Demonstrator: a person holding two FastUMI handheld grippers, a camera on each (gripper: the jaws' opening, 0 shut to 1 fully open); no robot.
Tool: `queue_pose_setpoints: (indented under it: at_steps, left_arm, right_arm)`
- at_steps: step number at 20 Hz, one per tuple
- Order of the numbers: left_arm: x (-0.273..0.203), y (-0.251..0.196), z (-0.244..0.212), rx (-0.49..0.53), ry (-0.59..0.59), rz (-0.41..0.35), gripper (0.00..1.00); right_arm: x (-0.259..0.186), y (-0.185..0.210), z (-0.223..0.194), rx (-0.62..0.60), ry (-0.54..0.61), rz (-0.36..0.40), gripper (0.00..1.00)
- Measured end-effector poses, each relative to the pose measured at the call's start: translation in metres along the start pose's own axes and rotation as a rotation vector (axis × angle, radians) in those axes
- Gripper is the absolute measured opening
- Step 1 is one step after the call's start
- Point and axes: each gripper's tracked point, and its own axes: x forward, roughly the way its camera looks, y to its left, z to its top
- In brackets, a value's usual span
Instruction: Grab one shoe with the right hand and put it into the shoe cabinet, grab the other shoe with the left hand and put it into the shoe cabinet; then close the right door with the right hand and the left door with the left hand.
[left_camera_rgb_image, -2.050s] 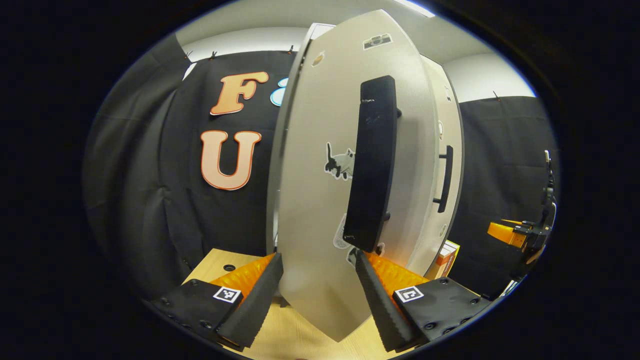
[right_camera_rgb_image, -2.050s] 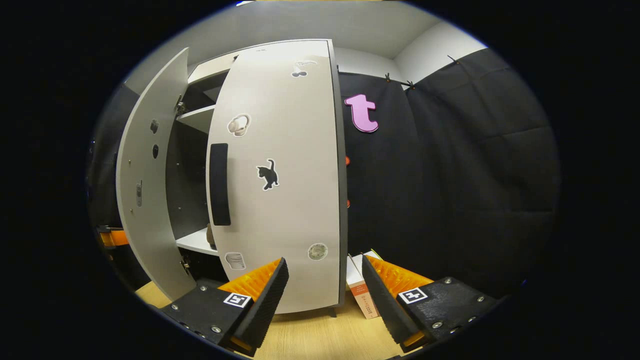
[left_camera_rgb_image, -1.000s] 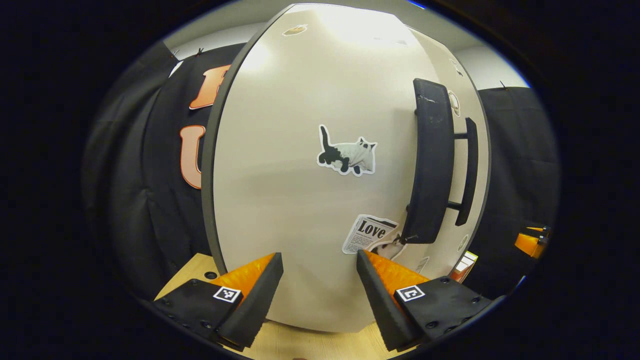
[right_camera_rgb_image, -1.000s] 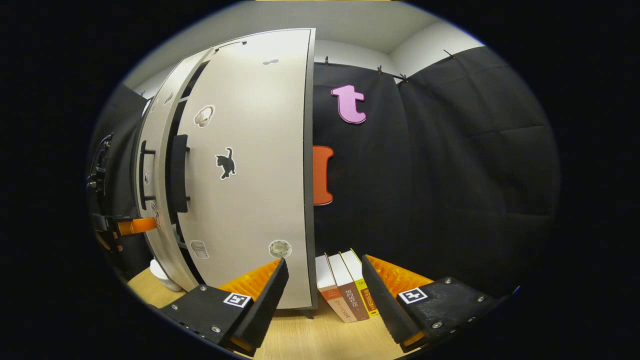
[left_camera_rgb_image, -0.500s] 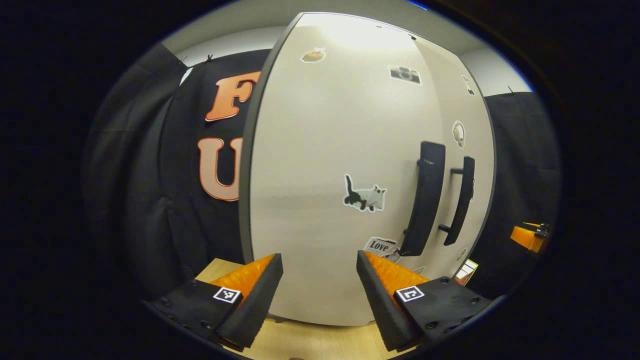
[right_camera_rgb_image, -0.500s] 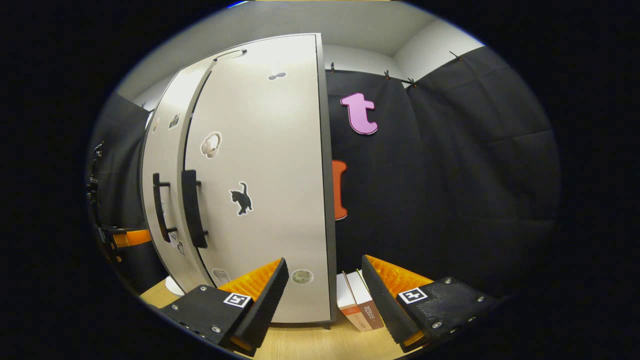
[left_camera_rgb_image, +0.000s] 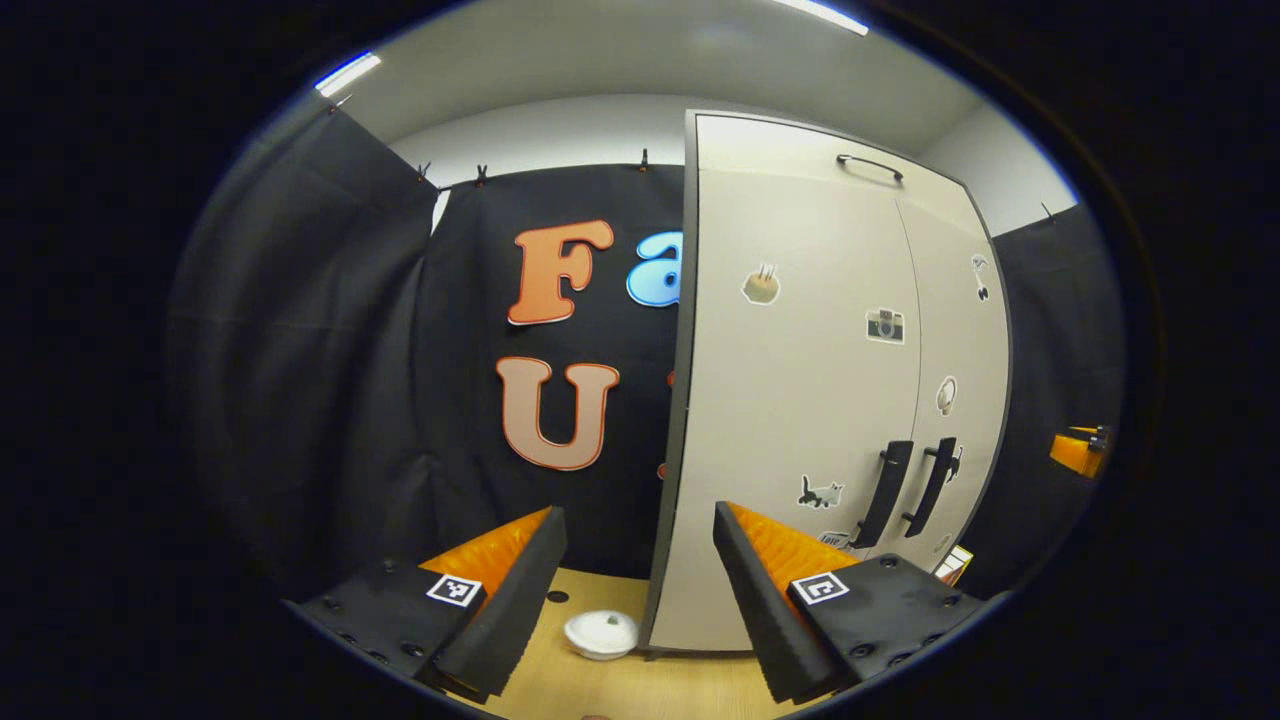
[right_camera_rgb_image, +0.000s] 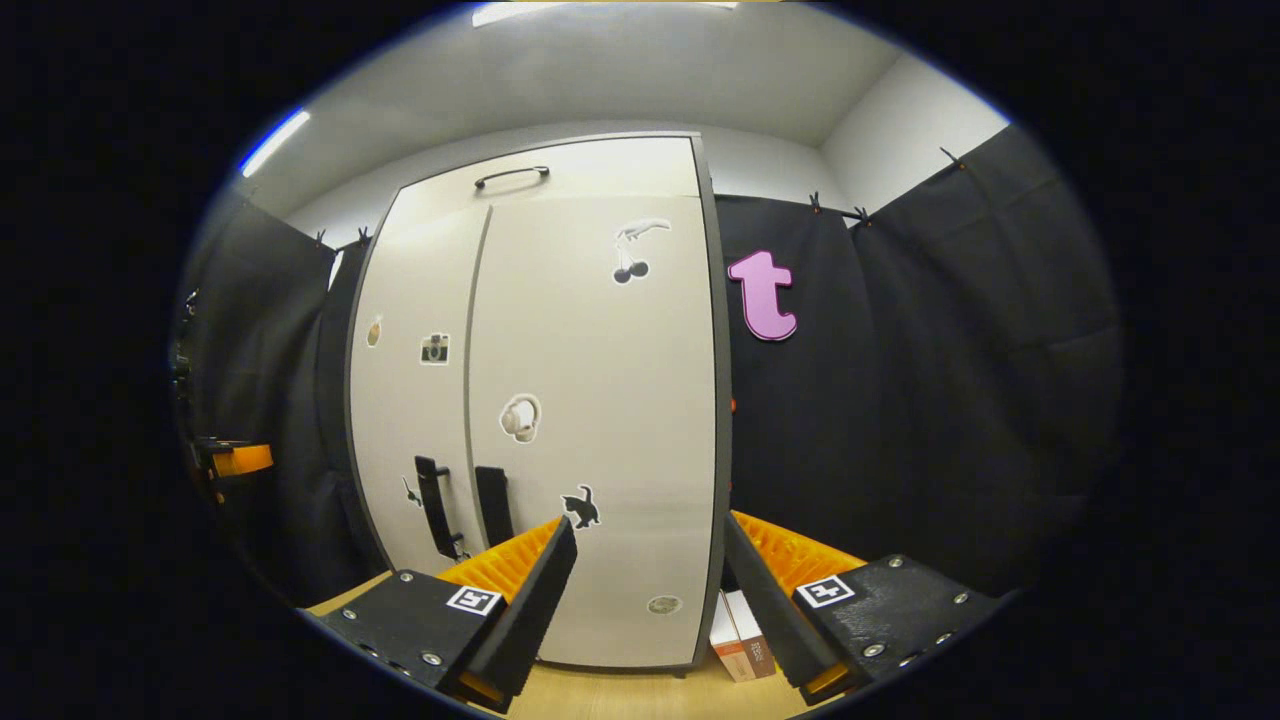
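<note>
With both doors of the shoe cabinet (right_camera_rgb_image: 560, 400) flush and the shoes presumably inside it, the task appears complete: the left gripper (left_camera_rgb_image: 638, 580) and right gripper (right_camera_rgb_image: 648, 590), facing the cabinet, stand wide and empty, needing only withdrawal.

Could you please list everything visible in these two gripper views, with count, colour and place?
shoe cabinet: one, pale grey, standing on the table against the black cloth.
cabinet doors: two, pale grey, both shut, with stickers.
door handles: two, black, side by side where the doors meet.
top handle: one, dark, above the doors.
books: a few, white and orange, at the cabinet's right.
round white item: one, on the table, left of the cabinet.
table: one, light wood.
left gripper: open, empty.
right gripper: open, empty.
</note>
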Motion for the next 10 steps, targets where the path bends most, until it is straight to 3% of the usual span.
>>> queue_pose_setpoints:
  at_steps: [10]
  left_arm:
    - [-0.049,0.056,0.036,0.009,-0.082,0.029,0.96]
  right_arm:
    - [-0.05,0.009,0.033,-0.014,-0.053,-0.038,0.91]
